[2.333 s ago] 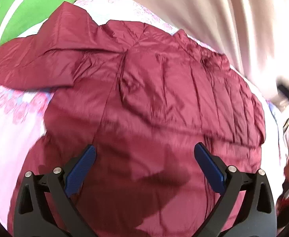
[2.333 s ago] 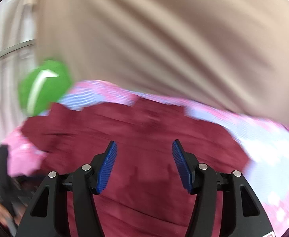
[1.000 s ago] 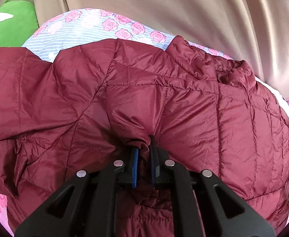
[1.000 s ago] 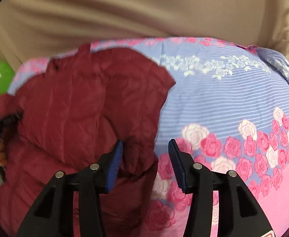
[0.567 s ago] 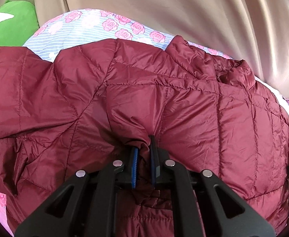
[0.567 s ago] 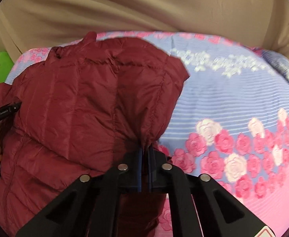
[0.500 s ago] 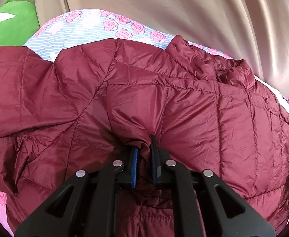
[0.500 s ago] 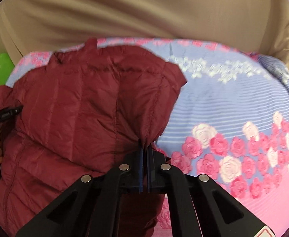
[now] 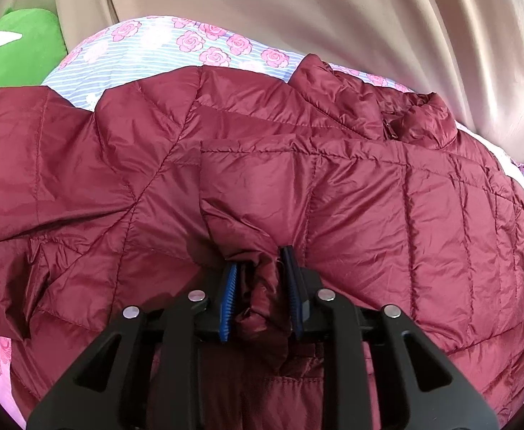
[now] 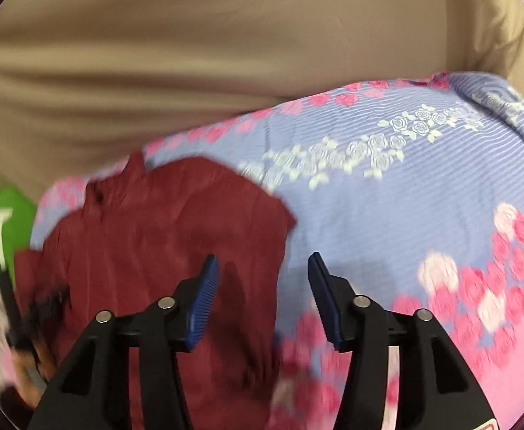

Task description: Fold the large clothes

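A dark red quilted puffer jacket (image 9: 351, 186) lies spread on a floral bedsheet (image 9: 161, 46). My left gripper (image 9: 260, 279) is shut on a bunched fold of the jacket near its lower edge, though its blue pads stand slightly apart around the fabric. In the right wrist view the jacket (image 10: 154, 236) lies at the left, blurred. My right gripper (image 10: 262, 279) is open and empty, above the jacket's right edge where it meets the sheet (image 10: 387, 197). The other hand and gripper show dimly at the far left (image 10: 21, 326).
A green cushion (image 9: 18, 46) lies at the bed's far left, also seen in the right wrist view (image 10: 7, 229). A beige curtain (image 9: 333, 10) hangs behind the bed. Bare sheet stretches to the right of the jacket.
My right gripper has opened and let go of the jacket's edge, then pulled back and up. My left gripper has loosened slightly around its fold but still holds it.
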### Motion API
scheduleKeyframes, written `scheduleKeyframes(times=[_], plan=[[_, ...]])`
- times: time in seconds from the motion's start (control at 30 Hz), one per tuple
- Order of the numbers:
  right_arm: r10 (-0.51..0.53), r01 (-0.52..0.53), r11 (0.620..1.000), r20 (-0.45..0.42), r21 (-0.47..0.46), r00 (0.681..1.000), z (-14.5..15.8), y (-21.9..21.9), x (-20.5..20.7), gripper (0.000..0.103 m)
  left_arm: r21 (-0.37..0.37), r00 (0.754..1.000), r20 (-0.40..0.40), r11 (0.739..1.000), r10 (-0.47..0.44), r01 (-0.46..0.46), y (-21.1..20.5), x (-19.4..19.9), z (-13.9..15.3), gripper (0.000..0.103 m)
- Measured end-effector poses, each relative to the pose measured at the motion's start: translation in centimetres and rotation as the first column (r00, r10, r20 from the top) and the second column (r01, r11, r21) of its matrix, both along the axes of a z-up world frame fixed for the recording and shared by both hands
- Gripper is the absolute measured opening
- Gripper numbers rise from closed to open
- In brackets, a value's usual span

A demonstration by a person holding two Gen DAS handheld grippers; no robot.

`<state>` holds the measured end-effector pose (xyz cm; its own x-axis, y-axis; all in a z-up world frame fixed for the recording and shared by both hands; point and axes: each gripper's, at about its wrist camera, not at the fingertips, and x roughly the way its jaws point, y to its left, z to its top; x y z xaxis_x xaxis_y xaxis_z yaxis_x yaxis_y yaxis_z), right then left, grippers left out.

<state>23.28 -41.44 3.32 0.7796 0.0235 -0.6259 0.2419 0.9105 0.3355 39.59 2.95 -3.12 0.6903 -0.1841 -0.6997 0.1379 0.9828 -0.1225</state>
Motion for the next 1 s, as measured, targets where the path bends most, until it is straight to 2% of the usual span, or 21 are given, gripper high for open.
scheduleKeyframes(times=[0.03, 0.1, 0.13, 0.17, 0.2, 0.23, 0.3, 0.33, 0.37, 0.4, 0.43, 0.5, 0.6, 0.63, 0.67, 0.73, 0.83, 0.87, 0.9, 0.97, 1.0], plan=[[0.004, -0.004, 0.999, -0.017, 0.043, 1.000, -0.3, -0.6, 1.5, 0.057, -0.005, 1.000, 0.000, 1.000, 0.000, 0.000, 0.0, 0.0, 0.0, 0.023], [0.007, 0.002, 0.990, -0.063, 0.140, 0.998, -1.6, -1.6, 4.3, 0.058, -0.022, 1.000, -0.001, 1.000, 0.003, -0.003, 0.2, 0.0, 0.0, 0.023], [0.026, -0.011, 0.985, -0.086, 0.172, 0.996, -2.2, -1.3, 5.7, 0.041, -0.032, 1.000, -0.001, 0.999, 0.007, -0.007, 0.3, 0.0, 0.0, 0.023], [0.074, -0.055, 0.978, -0.091, 0.200, 0.993, -2.5, -0.9, 6.9, 0.016, -0.042, 1.000, 0.000, 0.999, 0.015, -0.015, 0.5, -0.1, 0.0, 0.023], [0.079, -0.065, 0.981, -0.069, 0.183, 0.994, -2.1, -0.3, 6.7, 0.014, -0.050, 1.000, 0.001, 0.999, 0.021, -0.021, 0.7, -0.1, 0.0, 0.020], [0.078, -0.076, 0.987, -0.012, 0.143, 0.997, -0.9, 0.4, 6.1, 0.011, -0.057, 0.999, 0.004, 0.998, 0.038, -0.038, 1.0, -0.2, 0.0, 0.017], [0.098, -0.111, 0.990, 0.143, 0.087, 0.985, 0.9, 1.6, 4.1, 0.009, -0.092, 0.997, 0.007, 0.993, 0.075, -0.075, 1.9, -0.3, 0.0, 0.014], [0.082, -0.089, 0.995, 0.125, 0.046, 0.989, 0.6, 1.9, 4.4, 0.009, -0.106, 0.997, 0.003, 0.991, 0.081, -0.080, 2.1, -0.3, 0.0, 0.013], [0.068, -0.068, 0.998, 0.068, 0.009, 0.995, -0.1, 2.2, 5.3, 0.010, -0.112, 0.997, -0.004, 0.990, 0.081, -0.081, 2.1, -0.1, -0.1, 0.013], [0.073, -0.075, 0.997, -0.052, -0.026, 0.996, -2.4, 2.5, 7.2, 0.013, -0.111, 0.997, -0.006, 0.991, 0.081, -0.081, 2.0, 0.0, -0.1, 0.013], [0.079, -0.081, 0.996, -0.076, -0.029, 0.994, -3.2, 2.6, 7.5, 0.014, -0.107, 0.997, -0.006, 0.991, 0.082, -0.082, 1.9, 0.0, -0.1, 0.013], [0.055, -0.055, 0.998, -0.050, -0.013, 0.997, -2.6, 2.7, 6.2, 0.019, -0.112, 0.997, -0.011, 0.990, 0.082, -0.083, 1.9, 0.0, -0.2, 0.013], [0.067, -0.067, 0.996, 0.012, 0.052, 0.998, -1.1, 2.9, 2.3, 0.040, -0.129, 0.997, -0.014, 0.988, 0.080, -0.081, 2.1, 0.1, -0.3, 0.014], [0.078, -0.079, 0.995, 0.018, 0.062, 0.997, -1.1, 3.0, 0.8, 0.058, -0.130, 0.997, -0.015, 0.988, 0.080, -0.081, 2.2, 0.1, -0.3, 0.014], [0.086, -0.086, 0.994, 0.006, 0.072, 0.996, -1.7, 3.3, -0.8, 0.071, -0.128, 0.997, -0.015, 0.989, 0.080, -0.081, 2.1, 0.1, -0.3, 0.014], [0.120, -0.115, 0.988, -0.044, 0.102, 0.992, -3.4, 3.9, -2.3, 0.072, -0.120, 0.997, -0.013, 0.990, 0.075, -0.076, 2.0, 0.2, -0.3, 0.015], [0.167, -0.149, 0.978, -0.117, 0.145, 0.979, -6.0, 5.1, -3.1, 0.073, -0.126, 0.999, -0.007, 0.991, 0.046, -0.047, 1.7, 0.0, -0.3, 0.030], [0.147, -0.140, 0.987, -0.089, 0.082, 0.985, -5.9, 6.1, -3.2, 0.071, -0.130, 0.999, -0.005, 0.991, 0.044, -0.044, 1.8, -0.2, -0.3, 0.036], [0.162, -0.156, 0.986, -0.103, 0.058, 0.981, -5.9, 6.7, -3.1, 0.068, -0.131, 0.999, -0.003, 0.990, 0.047, -0.047, 1.9, -0.5, -0.2, 0.039], [0.144, -0.147, 0.989, -0.128, -0.013, 0.981, -5.8, 7.8, -2.4, 0.017, -0.136, 0.997, -0.018, 0.988, 0.068, -0.070, 2.5, -2.0, 0.0, 0.047], [0.144, -0.146, 0.989, -0.131, -0.009, 0.981, -5.7, 7.9, -1.9, 0.013, -0.144, 0.998, -0.020, 0.987, 0.066, -0.068, 2.9, -2.9, 0.2, 0.049]])
